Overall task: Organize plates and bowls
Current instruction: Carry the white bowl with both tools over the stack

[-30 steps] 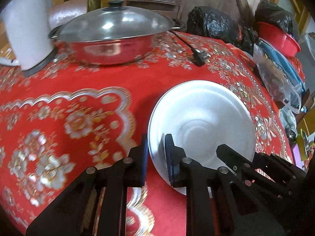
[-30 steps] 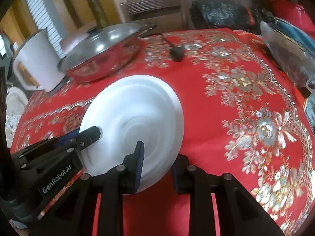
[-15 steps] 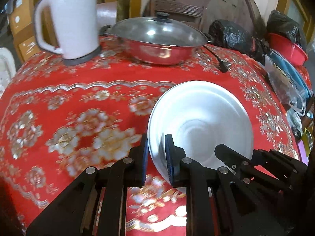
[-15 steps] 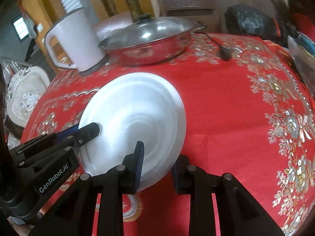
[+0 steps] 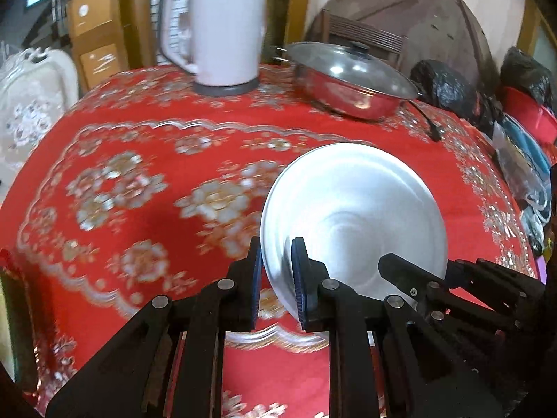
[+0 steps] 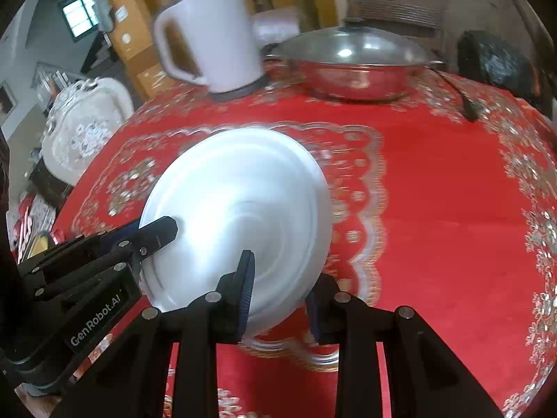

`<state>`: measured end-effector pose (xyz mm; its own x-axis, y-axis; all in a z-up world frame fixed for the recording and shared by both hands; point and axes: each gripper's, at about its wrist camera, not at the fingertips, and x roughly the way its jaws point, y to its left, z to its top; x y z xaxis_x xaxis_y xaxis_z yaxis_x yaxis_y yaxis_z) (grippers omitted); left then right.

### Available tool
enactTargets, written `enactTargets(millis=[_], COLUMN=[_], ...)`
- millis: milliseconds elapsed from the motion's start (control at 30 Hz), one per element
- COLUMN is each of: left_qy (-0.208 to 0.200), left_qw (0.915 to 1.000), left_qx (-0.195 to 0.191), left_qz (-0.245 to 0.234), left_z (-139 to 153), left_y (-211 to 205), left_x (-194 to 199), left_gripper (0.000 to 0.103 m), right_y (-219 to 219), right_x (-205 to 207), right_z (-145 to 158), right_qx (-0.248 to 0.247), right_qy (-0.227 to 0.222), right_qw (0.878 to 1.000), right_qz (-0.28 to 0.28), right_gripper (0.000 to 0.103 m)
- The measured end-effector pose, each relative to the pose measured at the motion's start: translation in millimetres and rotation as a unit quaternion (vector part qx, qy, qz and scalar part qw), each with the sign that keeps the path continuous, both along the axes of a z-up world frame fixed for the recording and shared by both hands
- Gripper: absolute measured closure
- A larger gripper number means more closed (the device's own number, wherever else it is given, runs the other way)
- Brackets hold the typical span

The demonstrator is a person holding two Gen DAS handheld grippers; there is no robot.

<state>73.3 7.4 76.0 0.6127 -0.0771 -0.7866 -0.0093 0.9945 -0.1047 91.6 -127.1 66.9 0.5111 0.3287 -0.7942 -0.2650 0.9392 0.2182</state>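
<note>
The white plate (image 5: 355, 216) hangs in the air above the red-clothed surface (image 5: 146, 160), over its near middle part, carried between both tools. The left hand-held gripper (image 5: 276, 275) is clenched on the plate's rim at one side, one finger on each face of the rim. The right hand-held gripper (image 6: 280, 289) grasps the rim at the other side, its jaws straddling the edge.

The plate looks like glazed ceramic or melamine: stiff, smooth and probably slippery, and if ceramic it would chip or break on a drop. It seems of moderate weight. The rim is the only sensible hold, since the face is broad and gives nothing to pinch; two opposite rim grips stop it from swinging. The plate sits tilted, so an even grip on both sides matters.

At the far edge of the surface stand a white kettle (image 5: 222, 28) and a lidded steel pan (image 5: 351, 80), well apart from the plate.
</note>
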Motion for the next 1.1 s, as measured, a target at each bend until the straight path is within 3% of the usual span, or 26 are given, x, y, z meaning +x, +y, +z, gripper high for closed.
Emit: enactTargets(millis=[633, 1100], left_qy=[-0.010, -0.041], left_qw=[0.9948, 0.9876], left_qx=[0.004, 0.003], left_qz=[0.101, 0.152], left_z=[-1, 22], left_y=[101, 158], left_x=[-69, -109], left_gripper=[0.087, 0.087], right_y=[109, 171], right_x=[-36, -53], right_z=[-7, 19], right_qx=[-0.021, -0.031], right_qy=[-0.002, -0.038], right_qw=[0.994, 0.984], right_qz=[0.110, 0.170], right_gripper=[0.075, 0.075])
